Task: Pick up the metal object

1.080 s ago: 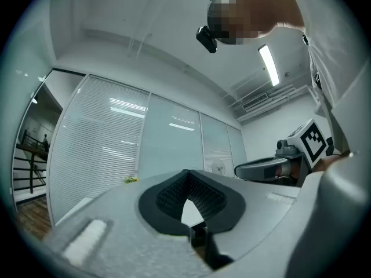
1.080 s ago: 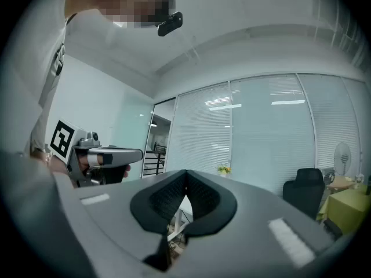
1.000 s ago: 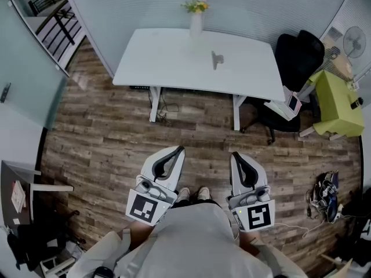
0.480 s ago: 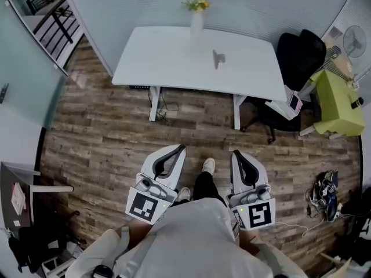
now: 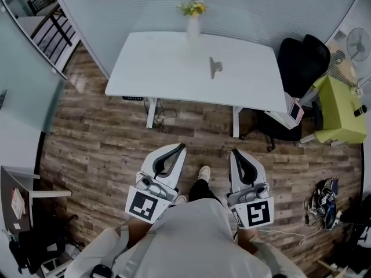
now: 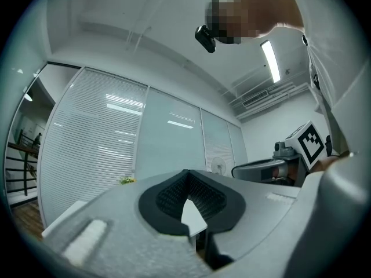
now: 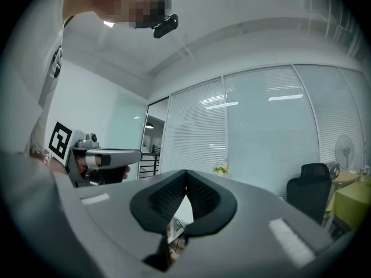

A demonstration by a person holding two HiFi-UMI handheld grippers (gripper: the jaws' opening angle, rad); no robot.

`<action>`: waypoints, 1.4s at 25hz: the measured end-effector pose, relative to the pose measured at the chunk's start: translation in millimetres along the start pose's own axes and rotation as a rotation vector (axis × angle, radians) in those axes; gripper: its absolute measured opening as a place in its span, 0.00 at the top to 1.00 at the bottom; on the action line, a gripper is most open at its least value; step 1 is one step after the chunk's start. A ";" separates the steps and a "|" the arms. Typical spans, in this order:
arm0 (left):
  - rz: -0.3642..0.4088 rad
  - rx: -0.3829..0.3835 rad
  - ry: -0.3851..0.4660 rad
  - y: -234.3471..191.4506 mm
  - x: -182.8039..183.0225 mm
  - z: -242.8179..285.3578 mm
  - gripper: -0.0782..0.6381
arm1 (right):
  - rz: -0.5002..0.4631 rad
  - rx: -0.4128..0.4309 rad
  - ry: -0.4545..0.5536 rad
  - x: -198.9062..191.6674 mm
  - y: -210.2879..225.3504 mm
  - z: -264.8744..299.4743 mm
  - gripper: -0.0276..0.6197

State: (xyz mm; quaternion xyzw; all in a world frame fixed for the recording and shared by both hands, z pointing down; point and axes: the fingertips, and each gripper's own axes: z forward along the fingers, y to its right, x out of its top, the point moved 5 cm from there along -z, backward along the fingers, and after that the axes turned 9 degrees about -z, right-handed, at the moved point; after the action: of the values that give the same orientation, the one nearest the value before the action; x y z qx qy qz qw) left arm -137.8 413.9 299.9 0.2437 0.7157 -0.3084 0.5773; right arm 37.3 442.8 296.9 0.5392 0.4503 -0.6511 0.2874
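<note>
The metal object (image 5: 214, 66) is a small grey piece lying on the white table (image 5: 151, 68), right of the middle, far ahead of me. Both grippers are held low at my waist, over the wooden floor and well short of the table. My left gripper (image 5: 181, 147) is shut with nothing in it; in the left gripper view its tips (image 6: 186, 172) meet. My right gripper (image 5: 235, 153) is also shut and empty, its tips (image 7: 186, 172) touching in the right gripper view. My foot (image 5: 203, 173) shows between them.
A white vase with yellow flowers (image 5: 193, 21) stands at the table's back edge. A black office chair (image 5: 304, 62) and a green cabinet (image 5: 339, 112) stand to the table's right. Cables and a bag (image 5: 324, 198) lie on the floor at right. Glass walls close off the back.
I have stepped forward: one foot came out ahead and the table has drawn a little nearer. Both grippers keep their place at my waist, still shut.
</note>
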 end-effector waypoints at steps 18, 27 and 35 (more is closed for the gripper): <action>-0.002 0.036 0.002 -12.9 -20.5 183.9 0.89 | 0.019 0.040 0.002 -48.3 165.6 77.5 0.95; -0.007 0.083 -0.010 -31.1 -32.9 224.2 0.89 | 0.033 0.077 -0.011 -68.0 201.2 111.0 0.95; -0.015 0.083 -0.016 -57.8 -42.8 252.3 0.89 | 0.048 0.081 -0.013 -81.7 215.4 145.1 0.95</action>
State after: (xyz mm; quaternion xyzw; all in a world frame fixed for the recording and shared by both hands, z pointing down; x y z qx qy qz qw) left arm 1.2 191.9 314.9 0.2595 0.6994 -0.3443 0.5701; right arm 178.9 211.2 317.7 0.5568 0.4087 -0.6652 0.2837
